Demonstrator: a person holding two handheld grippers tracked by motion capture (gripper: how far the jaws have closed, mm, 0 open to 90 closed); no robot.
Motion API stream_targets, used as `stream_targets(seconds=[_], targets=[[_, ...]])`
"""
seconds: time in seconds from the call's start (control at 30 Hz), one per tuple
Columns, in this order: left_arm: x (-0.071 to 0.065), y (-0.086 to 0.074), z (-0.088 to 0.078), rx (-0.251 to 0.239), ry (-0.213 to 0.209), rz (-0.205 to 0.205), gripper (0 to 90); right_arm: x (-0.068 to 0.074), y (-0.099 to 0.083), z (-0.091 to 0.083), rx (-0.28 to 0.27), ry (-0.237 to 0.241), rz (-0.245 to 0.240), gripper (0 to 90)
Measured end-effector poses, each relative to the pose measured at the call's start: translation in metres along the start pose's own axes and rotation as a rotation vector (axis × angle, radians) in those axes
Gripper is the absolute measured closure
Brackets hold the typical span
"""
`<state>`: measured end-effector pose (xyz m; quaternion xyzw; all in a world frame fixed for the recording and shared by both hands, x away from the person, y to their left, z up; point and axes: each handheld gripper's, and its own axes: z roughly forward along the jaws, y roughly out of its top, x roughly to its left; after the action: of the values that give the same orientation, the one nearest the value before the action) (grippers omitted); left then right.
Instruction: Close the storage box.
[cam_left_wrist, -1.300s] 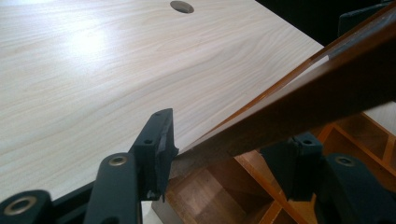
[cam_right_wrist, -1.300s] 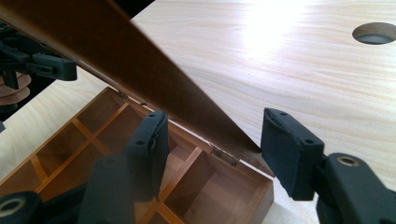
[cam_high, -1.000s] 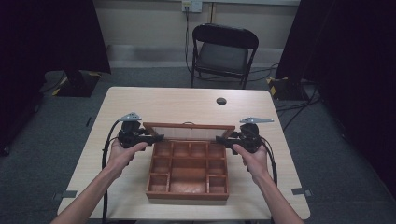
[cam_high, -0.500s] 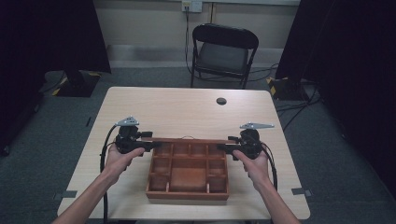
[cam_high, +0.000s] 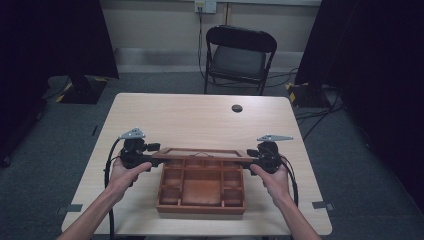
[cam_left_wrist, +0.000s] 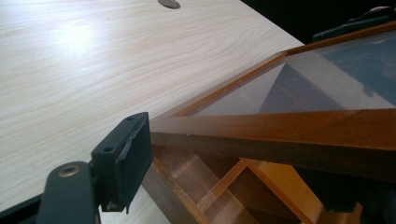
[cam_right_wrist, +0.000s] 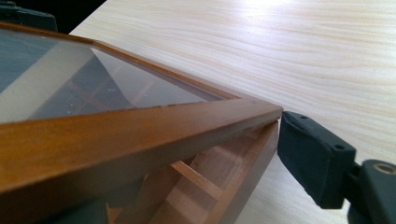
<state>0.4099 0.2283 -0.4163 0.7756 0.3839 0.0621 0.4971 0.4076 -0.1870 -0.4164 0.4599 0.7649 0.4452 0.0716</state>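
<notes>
On the desk (cam_high: 200, 117) | both grippers' jaws opening, straddling glazed lid (cam_high: 202, 151) unclamped | box (cam_high: 200, 192) rigid, glass fragile; take wooden frame corners.

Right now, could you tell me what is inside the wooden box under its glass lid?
The wooden box shows bare compartments with wooden dividers. The raised glass lid covers the back row, so its contents cannot be seen.

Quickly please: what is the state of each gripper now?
Left gripper: open, jaws just opening, around a corner of the glass-paned brown wooden lid, not pressing.
Right gripper: open, jaws just opening, around the lid's other corner.
</notes>
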Motion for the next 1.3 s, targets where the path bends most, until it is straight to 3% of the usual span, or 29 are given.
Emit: stream_targets(seconds=[0.27, 0.4, 0.47, 0.7, 0.83, 0.9, 0.97, 1.17, 1.3], targets=[[0.0, 0.001, 0.001, -0.003, 0.004, 0.002, 22.7, -0.007, -0.009, -0.01, 0.006, -0.008, 0.013, 29.1], [-0.001, 0.002, 0.002, -0.004, -0.008, 0.01, 22.6, -0.017, -0.011, -0.018, 0.012, -0.052, 0.055, 32.1], [-0.002, 0.002, 0.002, -0.002, -0.01, 0.008, 22.4, -0.02, -0.011, -0.018, 0.021, -0.072, 0.076, 33.2], [-0.004, 0.003, 0.001, -0.006, -0.008, 0.008, 21.9, -0.026, -0.005, -0.024, 0.007, -0.098, 0.076, 36.6], [-0.006, 0.003, -0.001, -0.006, -0.012, 0.014, 21.9, -0.031, 0.004, -0.037, -0.032, -0.11, 0.092, 37.4], [-0.006, 0.003, -0.002, -0.01, -0.011, 0.01, 21.5, -0.034, 0.009, -0.043, -0.058, -0.1, 0.104, 38.7], [-0.006, 0.003, -0.002, -0.006, -0.006, 0.017, 21.0, -0.033, 0.013, -0.048, -0.078, -0.069, 0.099, 45.4], [-0.006, 0.007, -0.002, 0.017, 0.015, 0.043, 17.3, -0.017, 0.033, -0.049, -0.114, -0.018, 0.034, 46.8], [-0.007, 0.004, -0.001, 0.008, 0.017, 0.028, 15.8, -0.004, 0.05, -0.047, -0.122, 0.048, -0.007, 47.0]])
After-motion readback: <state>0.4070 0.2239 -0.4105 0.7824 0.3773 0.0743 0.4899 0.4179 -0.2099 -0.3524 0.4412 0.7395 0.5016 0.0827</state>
